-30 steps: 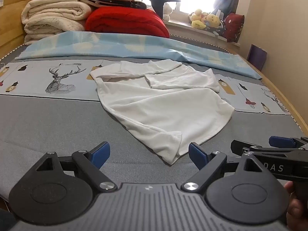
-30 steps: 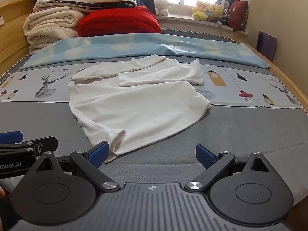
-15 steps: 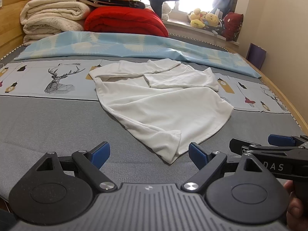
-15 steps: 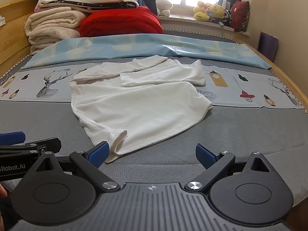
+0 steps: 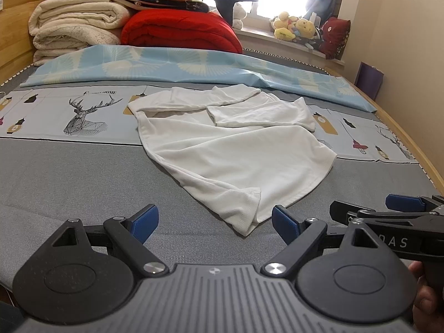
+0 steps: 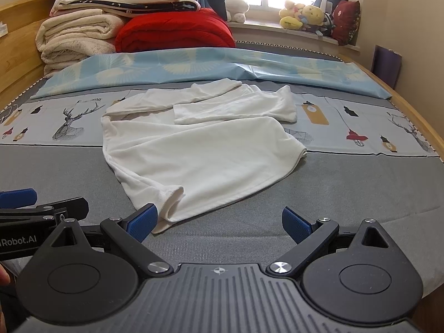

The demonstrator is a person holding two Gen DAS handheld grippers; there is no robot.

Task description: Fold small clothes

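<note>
A small white long-sleeved top [image 5: 236,149] lies spread on the bed, its sleeves folded across the chest and its hem nearest me; it also shows in the right wrist view [image 6: 199,149]. My left gripper [image 5: 215,223] is open and empty, just short of the hem corner. My right gripper [image 6: 220,223] is open and empty, its left fingertip [image 6: 144,220] beside the same hem corner, not holding it. Each gripper shows at the edge of the other's view.
The bed has a grey sheet [image 5: 69,183] with a printed deer band [image 5: 86,113] and a light blue cover [image 5: 166,63] behind. Folded blankets [image 5: 75,27] and a red quilt [image 5: 180,33] are stacked at the head. Plush toys [image 5: 297,27] line the windowsill. A wooden bed rail [image 5: 416,149] runs along the right.
Both grippers have moved slightly forward toward the top's hem; the garment has not moved. Both stay open.
</note>
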